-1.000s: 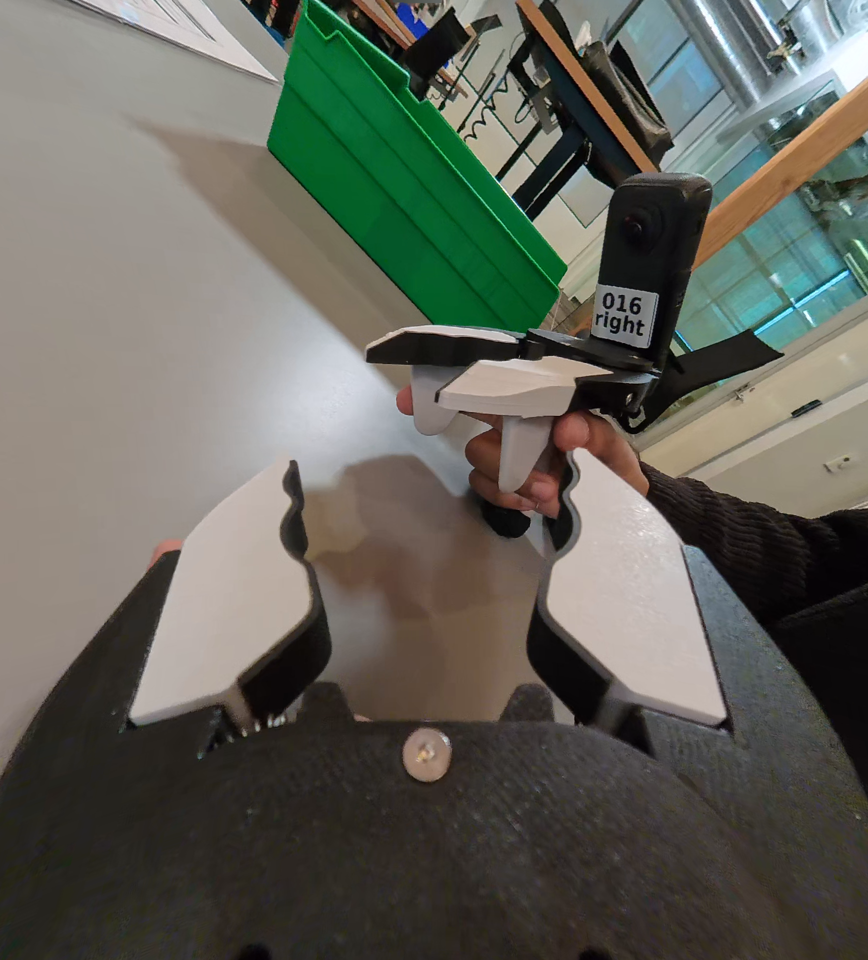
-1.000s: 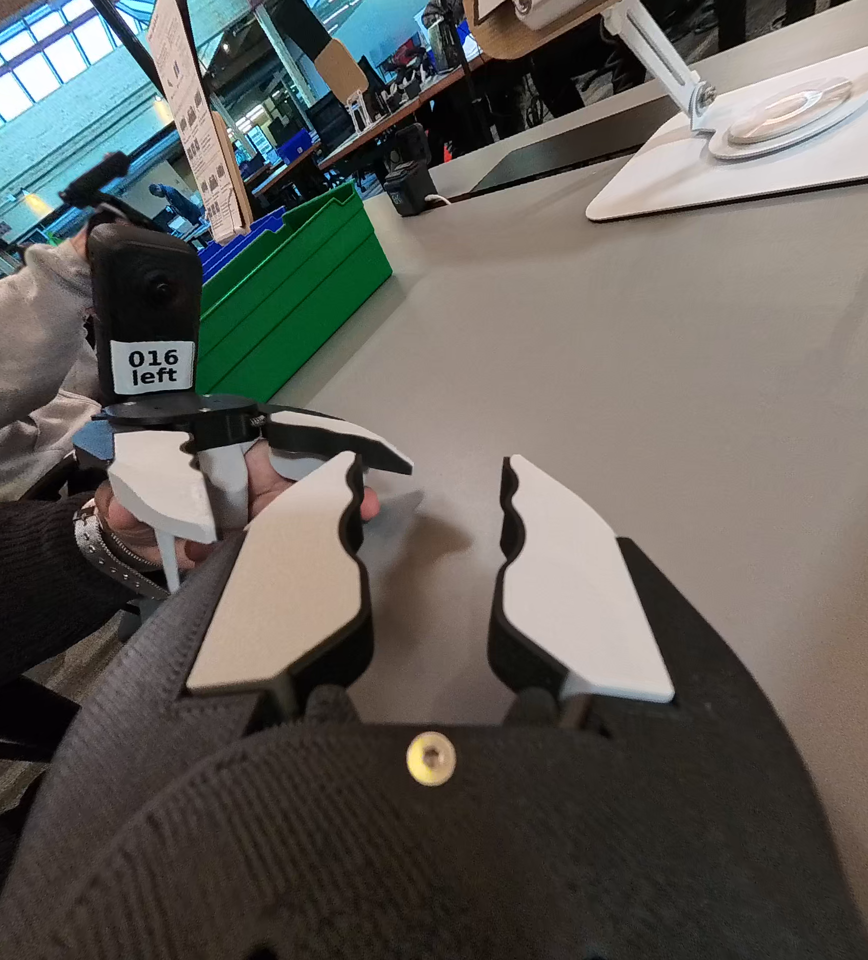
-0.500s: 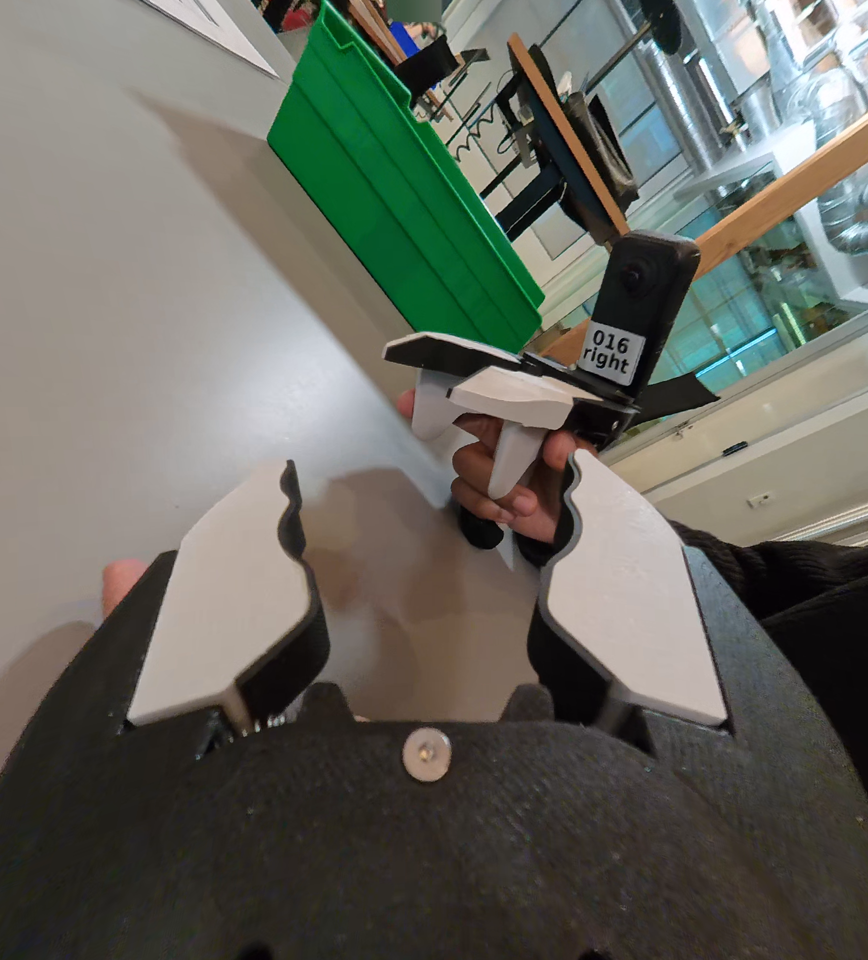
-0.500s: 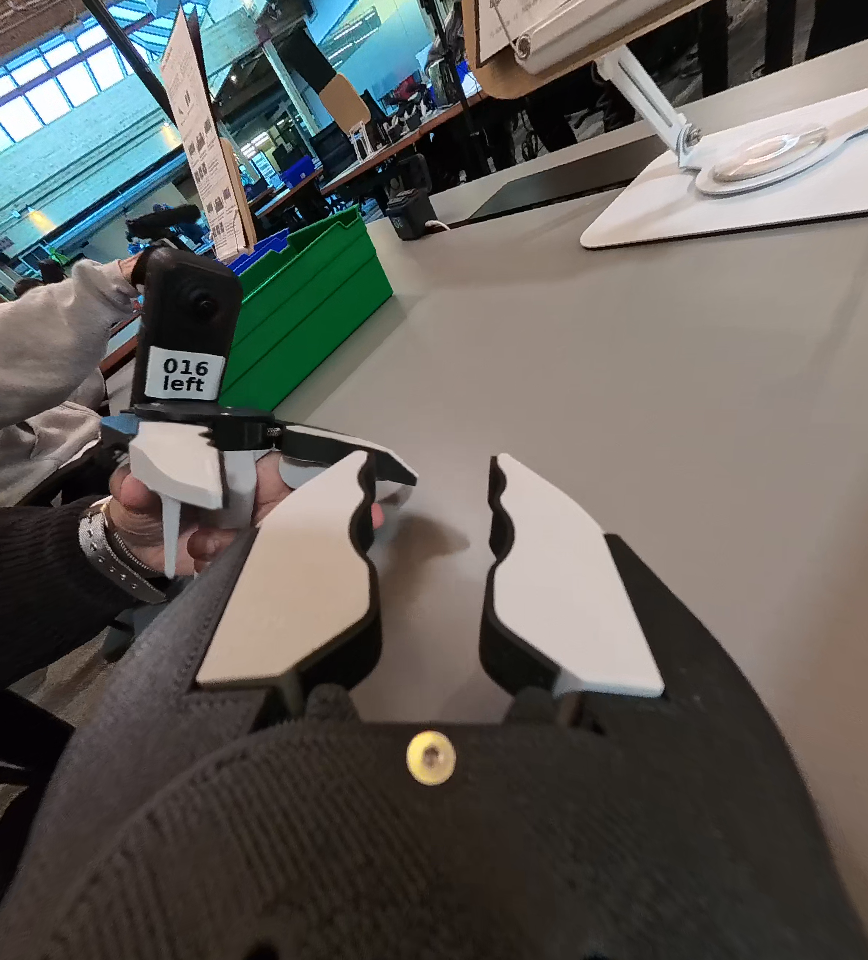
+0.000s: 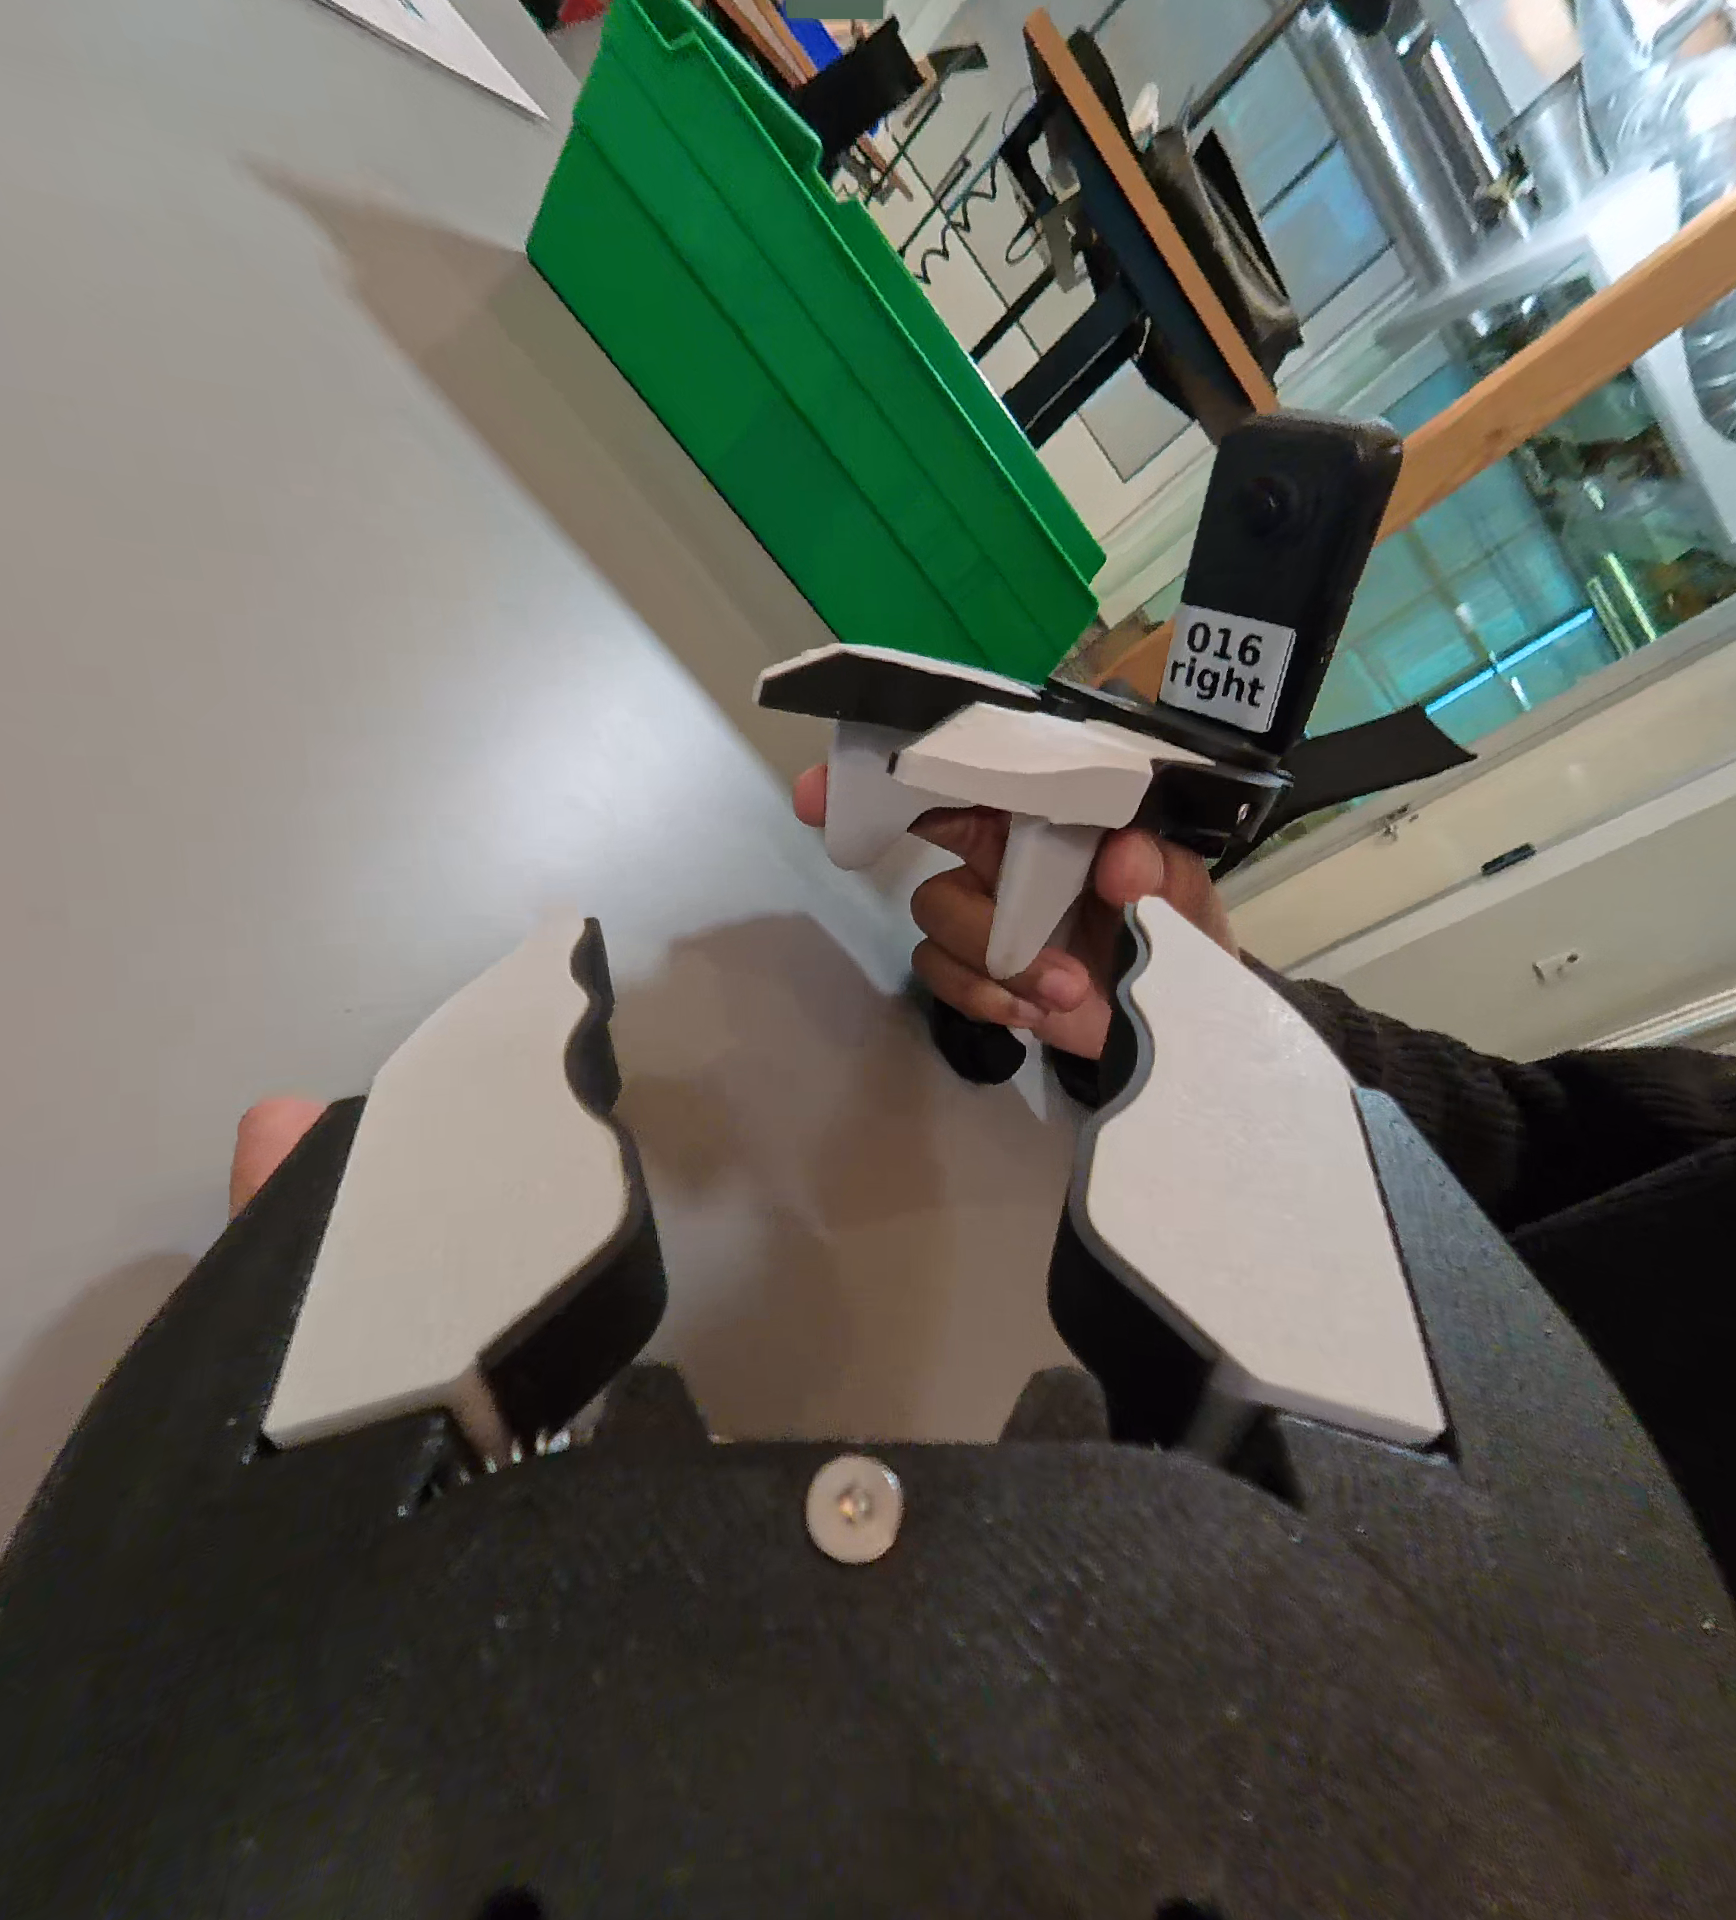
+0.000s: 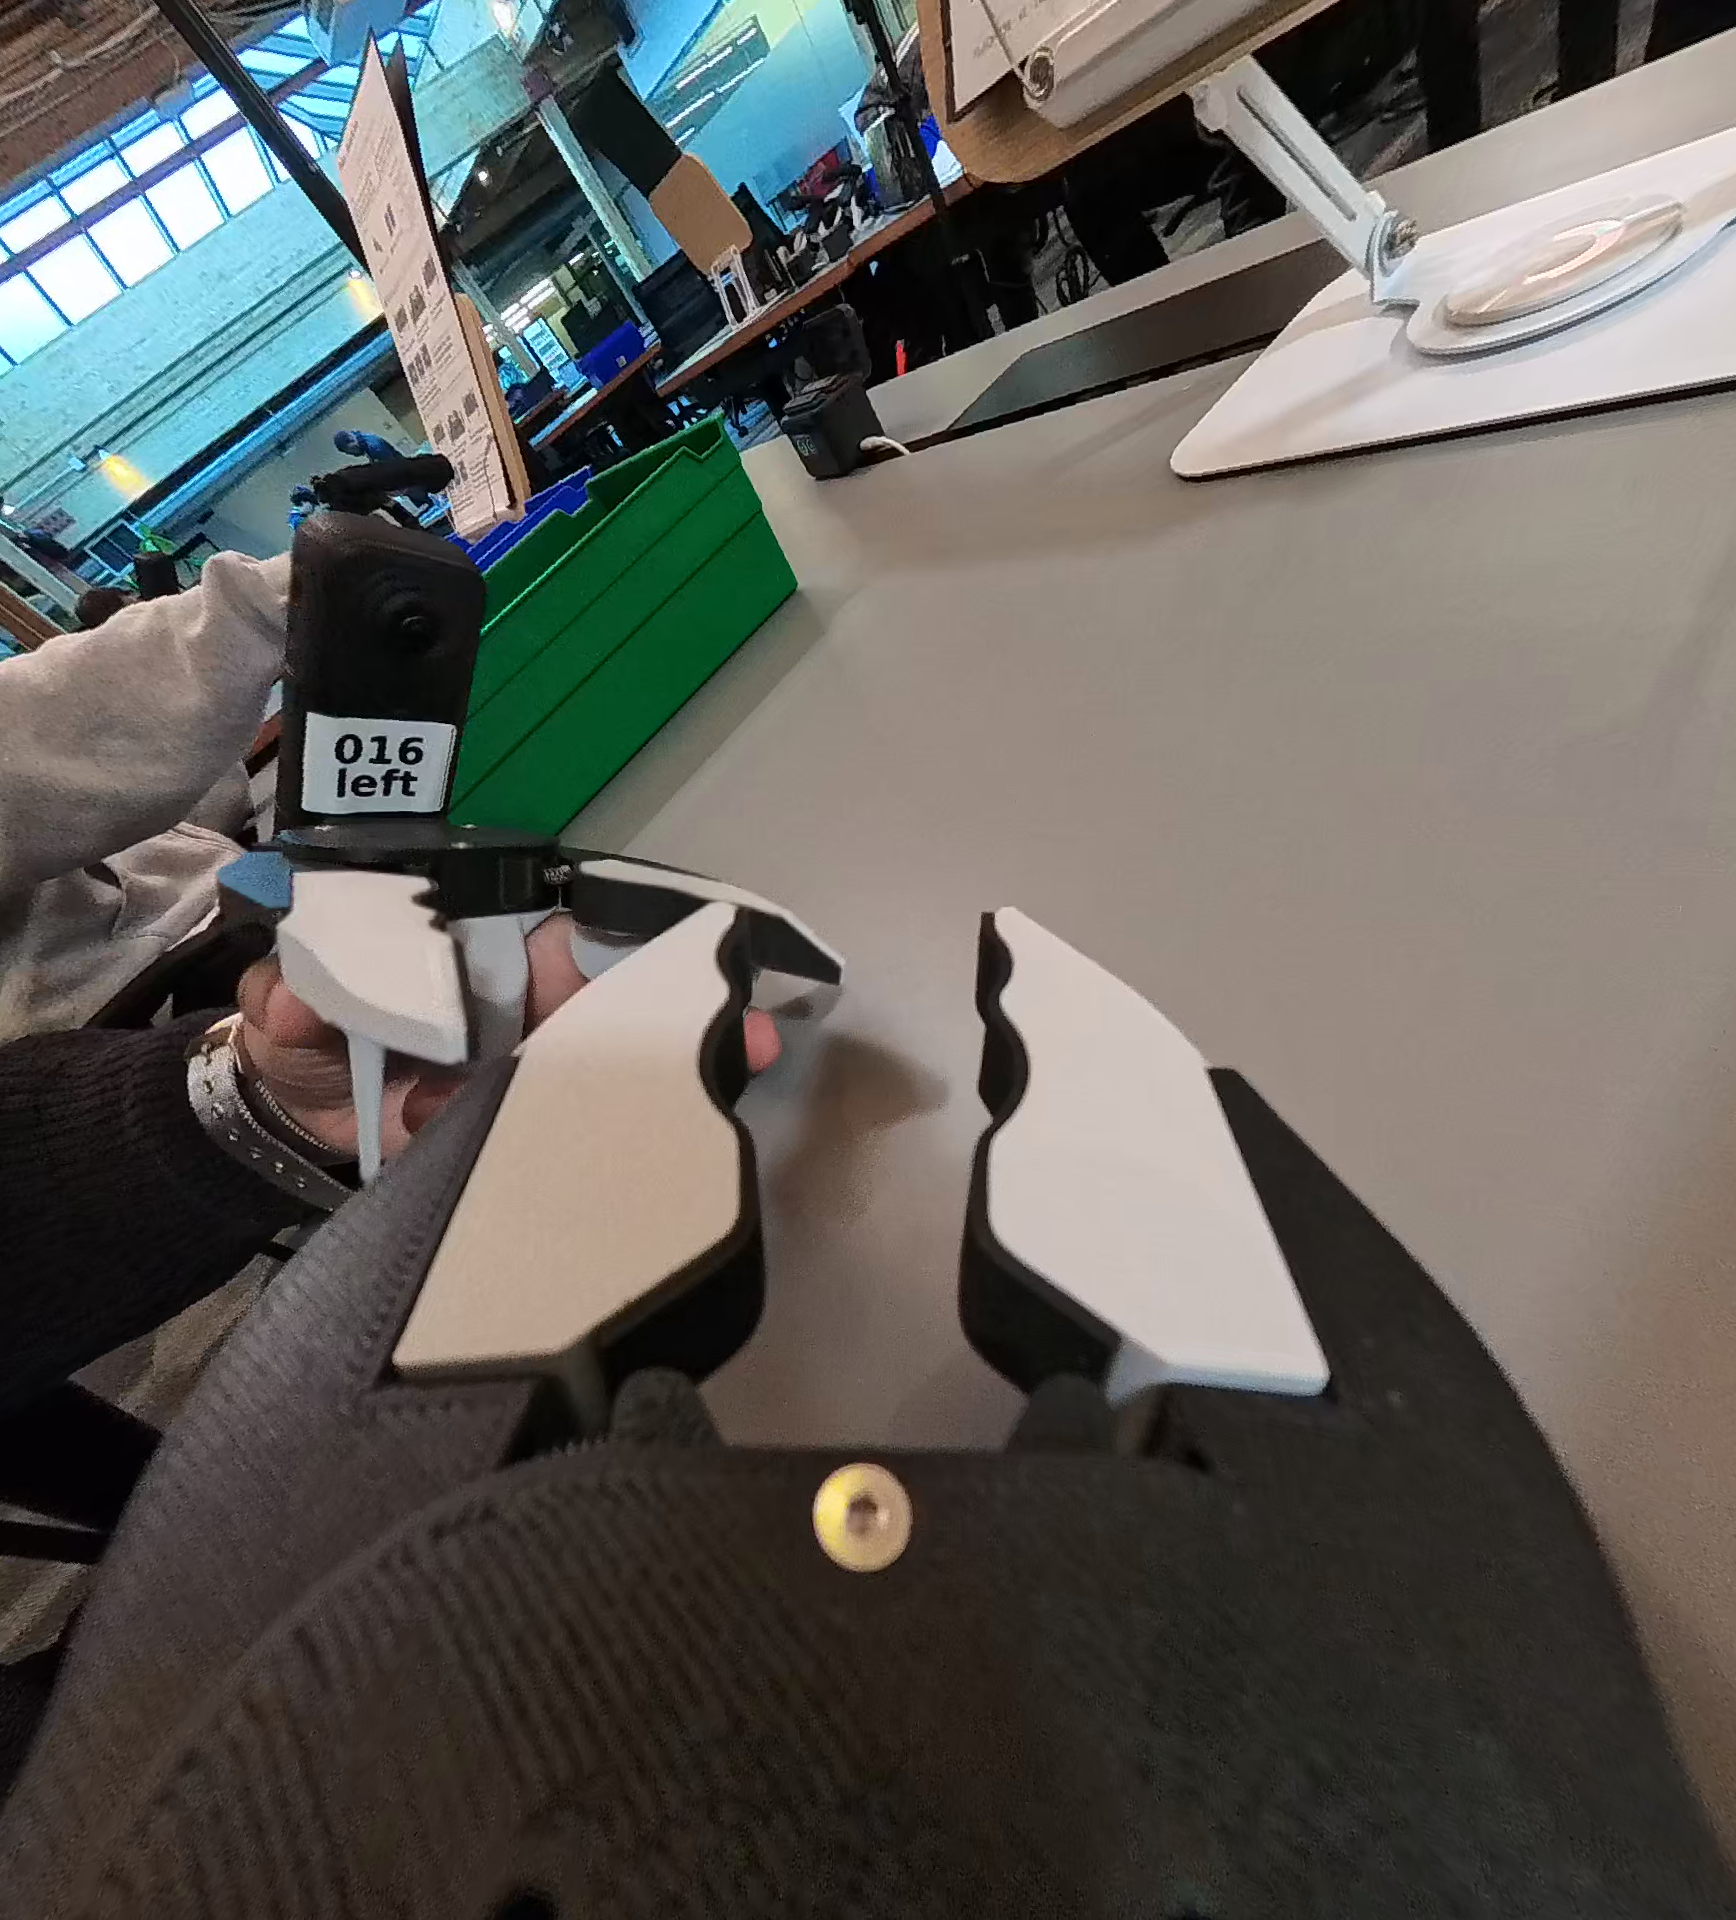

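Note:
My left gripper (image 5: 859,935) is open and empty, held low over the grey table (image 5: 220,623). The right gripper shows ahead of it in the left wrist view (image 5: 957,717), held by a hand in a dark sleeve, with a black camera on top. My right gripper (image 6: 859,920) is open and empty above the same grey table (image 6: 1259,779). The left gripper shows at its left in the right wrist view (image 6: 531,935), held by a hand with a wristband. Nothing lies between either pair of fingers.
A green bin (image 5: 791,343) stands on the table beyond both grippers; it also shows in the right wrist view (image 6: 625,644). A white stand base (image 6: 1518,364) with an arm sits at the far right. A small black device (image 6: 828,426) stands behind the bin. A person in a grey sleeve (image 6: 64,748) sits at left.
Both grippers have tilted and shifted slightly over the table edge. The right gripper's fingers have come a little closer together. Nothing was picked up.

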{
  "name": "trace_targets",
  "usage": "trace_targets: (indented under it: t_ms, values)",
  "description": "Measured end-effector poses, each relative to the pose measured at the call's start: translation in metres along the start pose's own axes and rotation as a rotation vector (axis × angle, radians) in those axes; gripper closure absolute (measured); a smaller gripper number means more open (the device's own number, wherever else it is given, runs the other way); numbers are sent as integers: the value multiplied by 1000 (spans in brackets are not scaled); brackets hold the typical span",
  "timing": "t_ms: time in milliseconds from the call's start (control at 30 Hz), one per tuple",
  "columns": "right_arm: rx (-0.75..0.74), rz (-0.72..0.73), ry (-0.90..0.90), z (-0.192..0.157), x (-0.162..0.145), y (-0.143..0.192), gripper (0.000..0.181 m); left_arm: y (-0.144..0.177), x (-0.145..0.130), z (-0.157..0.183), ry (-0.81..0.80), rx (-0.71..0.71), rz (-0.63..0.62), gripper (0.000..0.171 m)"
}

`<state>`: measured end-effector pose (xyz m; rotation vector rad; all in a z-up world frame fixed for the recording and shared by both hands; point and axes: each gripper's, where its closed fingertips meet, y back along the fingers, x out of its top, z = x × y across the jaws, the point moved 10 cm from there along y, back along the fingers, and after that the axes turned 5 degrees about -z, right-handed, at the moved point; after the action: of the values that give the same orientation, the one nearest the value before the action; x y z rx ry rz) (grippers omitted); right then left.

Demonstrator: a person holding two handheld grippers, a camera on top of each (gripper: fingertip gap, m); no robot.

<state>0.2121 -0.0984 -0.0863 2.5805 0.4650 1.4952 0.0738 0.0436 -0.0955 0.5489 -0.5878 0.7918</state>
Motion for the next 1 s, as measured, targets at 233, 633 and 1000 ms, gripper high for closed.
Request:
trace_targets:
  t_ms: [233,633,1000]
  values:
    - [2,-1,-1,0,0,0,139,-2,-1,2,-31,21,-12,78]
    - [2,0,-12,1,-1,0,139,9,6,-9,132,-7,121,85]
    - [-1,40,-97,9,0,3,124,13,8,-7,70,95,126,81]
